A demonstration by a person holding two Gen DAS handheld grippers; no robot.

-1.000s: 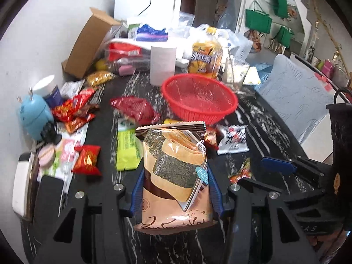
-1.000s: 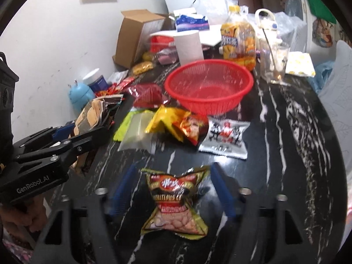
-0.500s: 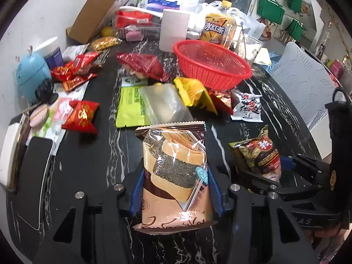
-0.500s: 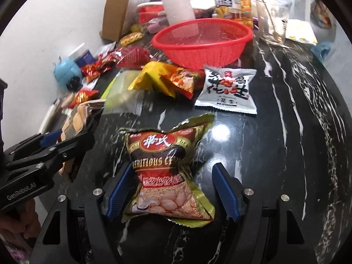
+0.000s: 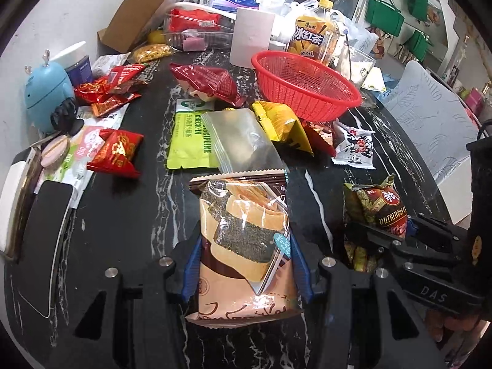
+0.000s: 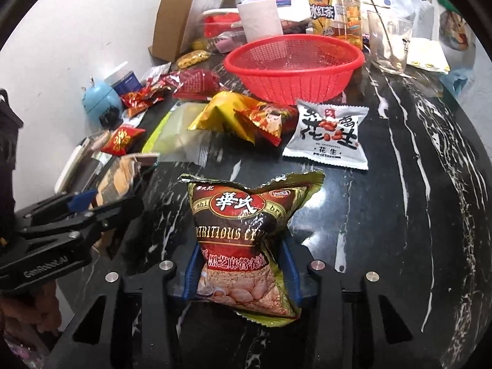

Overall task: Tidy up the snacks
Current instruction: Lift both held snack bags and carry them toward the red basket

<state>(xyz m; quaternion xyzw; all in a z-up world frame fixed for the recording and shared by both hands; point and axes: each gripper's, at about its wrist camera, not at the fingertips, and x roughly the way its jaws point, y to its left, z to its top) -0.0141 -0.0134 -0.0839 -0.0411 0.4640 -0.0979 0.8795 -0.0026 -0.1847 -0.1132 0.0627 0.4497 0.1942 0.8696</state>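
My left gripper (image 5: pixel 243 264) is shut on a brown seaweed-cracker packet (image 5: pixel 243 240), held above the black marble table. My right gripper (image 6: pixel 240 269) is shut on a dark red and gold cereal packet (image 6: pixel 246 233), also lifted. Each gripper shows in the other view: the right one (image 5: pixel 381 230) with its packet at the right, the left one (image 6: pixel 101 203) at the left. A red mesh basket (image 6: pixel 292 61) stands empty at the back, also in the left wrist view (image 5: pixel 304 86). Loose snacks lie before it: a white peanut packet (image 6: pixel 329 135), yellow and red packets (image 6: pixel 243 117), a green packet (image 5: pixel 190 135).
A cardboard box (image 5: pixel 141 15), paper roll (image 5: pixel 252 37), iced tea bottle (image 5: pixel 313 37) and glass jar (image 6: pixel 387 43) stand behind the basket. A blue gadget (image 5: pixel 46 92), small red packets (image 5: pixel 117 150) and a black phone (image 5: pixel 43 246) lie along the left wall.
My right gripper closed on the cereal packet and lifted it. Both grippers rose and pulled back, so the table and basket look farther away.
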